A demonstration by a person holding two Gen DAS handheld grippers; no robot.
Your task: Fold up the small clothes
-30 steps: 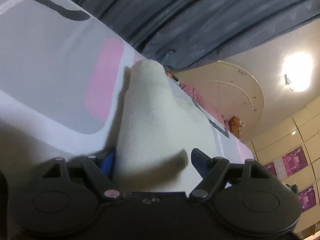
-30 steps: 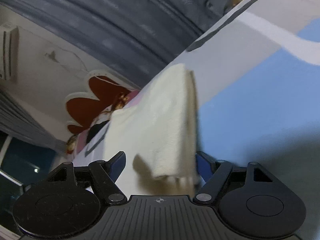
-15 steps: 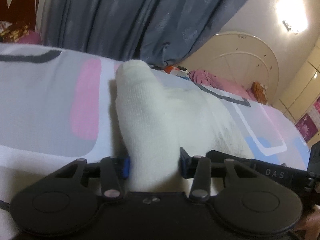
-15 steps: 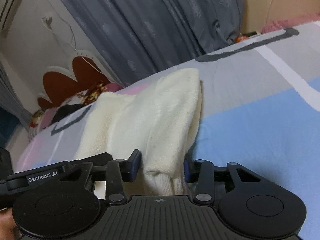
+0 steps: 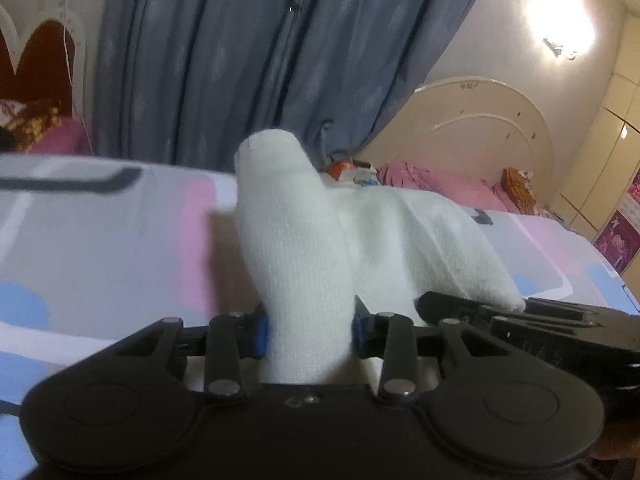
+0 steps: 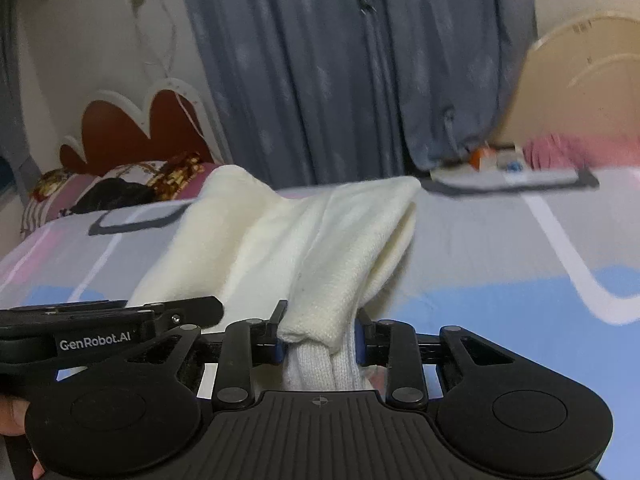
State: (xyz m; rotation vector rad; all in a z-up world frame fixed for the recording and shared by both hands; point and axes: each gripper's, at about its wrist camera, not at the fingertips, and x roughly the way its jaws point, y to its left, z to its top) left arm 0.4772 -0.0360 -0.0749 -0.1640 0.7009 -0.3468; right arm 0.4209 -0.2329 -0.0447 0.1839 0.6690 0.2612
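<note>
Garment point(image 5: 304, 248) now lifted off bedsheet point(image 5: 100, 240), both hand-held grippers closing on it.

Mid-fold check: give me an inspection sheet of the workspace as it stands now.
Surface: bed sheet, grey with pink, blue and white shapes.
Job's things: one cream knit garment, bunched, its near end raised off the sheet.
Clutter: small orange and white items at the far edge.
Grippers: left gripper and right gripper both closing, garment between the jaws of each.
Cables: thin cord hanging on the wall.
Surroundings: grey-blue curtain, cream headboard, lit wall lamp.
</note>
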